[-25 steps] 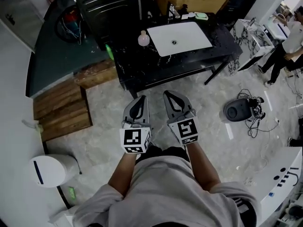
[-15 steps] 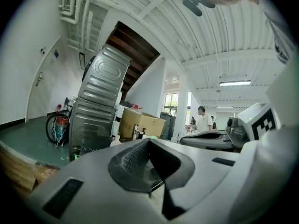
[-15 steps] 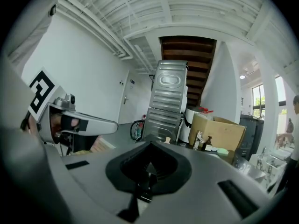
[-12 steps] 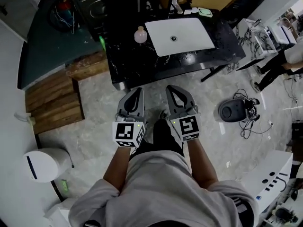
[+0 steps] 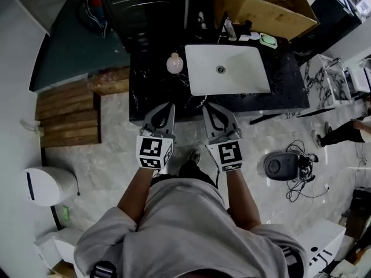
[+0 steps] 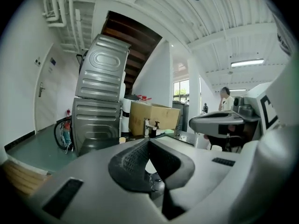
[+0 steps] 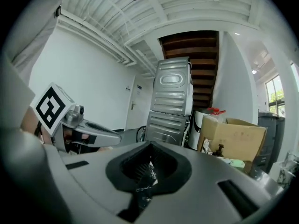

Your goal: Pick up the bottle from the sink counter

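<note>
The bottle (image 5: pixel 174 63) stands on the dark counter (image 5: pixel 152 94), just left of the white sink (image 5: pixel 243 77). The left tongs (image 5: pixel 167 106) and right tongs (image 5: pixel 207 105) are side by side at the counter's near edge, both clenched and empty, with the bottle apart beyond the left pair.

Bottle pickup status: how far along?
Done: nothing yet; the bottle stands on the sink counter, left of the basin. In hand: left gripper and right gripper, both shut and empty, held at the counter's front edge. Left: open one, reach the bottle, grip, lift.
</note>
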